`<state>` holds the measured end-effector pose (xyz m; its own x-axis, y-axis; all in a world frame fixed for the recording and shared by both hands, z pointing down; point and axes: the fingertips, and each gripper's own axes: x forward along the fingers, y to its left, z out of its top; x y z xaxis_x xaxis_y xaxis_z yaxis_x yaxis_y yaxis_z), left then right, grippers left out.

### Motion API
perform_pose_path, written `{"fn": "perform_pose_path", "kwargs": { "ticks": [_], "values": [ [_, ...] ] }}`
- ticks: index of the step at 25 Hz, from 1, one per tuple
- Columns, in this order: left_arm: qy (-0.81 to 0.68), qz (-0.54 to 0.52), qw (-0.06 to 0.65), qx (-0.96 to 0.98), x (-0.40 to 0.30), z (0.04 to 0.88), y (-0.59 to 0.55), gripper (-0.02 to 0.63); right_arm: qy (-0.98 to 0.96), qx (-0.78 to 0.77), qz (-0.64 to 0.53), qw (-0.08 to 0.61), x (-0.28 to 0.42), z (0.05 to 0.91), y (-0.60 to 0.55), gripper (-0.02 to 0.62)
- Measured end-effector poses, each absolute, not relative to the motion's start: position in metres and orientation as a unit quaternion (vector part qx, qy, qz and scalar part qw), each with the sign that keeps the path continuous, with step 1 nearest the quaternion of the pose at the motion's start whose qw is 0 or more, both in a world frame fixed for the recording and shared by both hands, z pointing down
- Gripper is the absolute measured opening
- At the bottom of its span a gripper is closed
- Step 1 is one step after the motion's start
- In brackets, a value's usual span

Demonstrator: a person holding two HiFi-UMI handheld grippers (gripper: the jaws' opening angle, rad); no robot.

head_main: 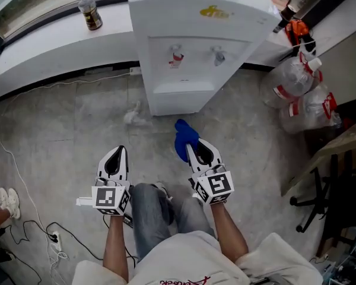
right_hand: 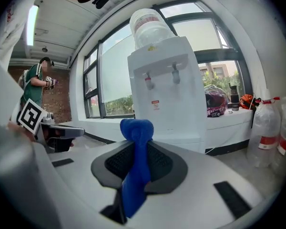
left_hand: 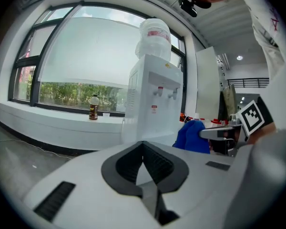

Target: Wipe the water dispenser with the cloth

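Observation:
A white water dispenser (head_main: 196, 40) stands against the window ledge, with a red tap (head_main: 176, 57) and a grey tap (head_main: 218, 56) on its front; it also fills the middle of the right gripper view as the dispenser (right_hand: 169, 94). My right gripper (head_main: 197, 152) is shut on a blue cloth (head_main: 184, 138), which bunches up past the jaws as the cloth (right_hand: 137, 166). It is held short of the dispenser's base. My left gripper (head_main: 114, 157) hangs to the left, shut and holding nothing. The left gripper (left_hand: 144, 168) faces the dispenser (left_hand: 152, 104).
A dark bottle (head_main: 90, 11) stands on the white ledge (head_main: 41, 46). Clear water jugs (head_main: 302, 94) sit on the floor at the right beside a chair base (head_main: 314, 200). Cables (head_main: 24, 159) trail over the floor at the left. A person (right_hand: 38, 87) stands far left.

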<state>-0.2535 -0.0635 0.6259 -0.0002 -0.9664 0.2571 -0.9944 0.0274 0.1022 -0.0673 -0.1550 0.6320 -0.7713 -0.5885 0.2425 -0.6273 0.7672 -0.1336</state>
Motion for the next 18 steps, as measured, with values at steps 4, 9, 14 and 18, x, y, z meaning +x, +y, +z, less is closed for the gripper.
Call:
{"fn": "perform_pose_path", "kwargs": {
  "ticks": [4, 9, 14, 18],
  "values": [
    [-0.716, 0.045, 0.128, 0.685, -0.26, 0.656, -0.06, 0.012, -0.938, 0.321, 0.094, 0.087, -0.078, 0.667, -0.156, 0.077],
    [-0.734, 0.033, 0.13, 0.666, -0.284, 0.679, -0.052, 0.012, -0.95, 0.287, 0.099, 0.075, -0.128, 0.71, -0.154, 0.077],
    [-0.756, 0.042, 0.133, 0.64, -0.305, 0.683, -0.034, 0.012, -0.962, 0.241, 0.105, 0.075, -0.189, 0.738, -0.153, 0.077],
    [-0.765, 0.045, 0.146, 0.625, -0.305, 0.694, -0.027, 0.012, -0.965, 0.228, 0.108, 0.078, -0.211, 0.745, -0.168, 0.077]
  ]
}}
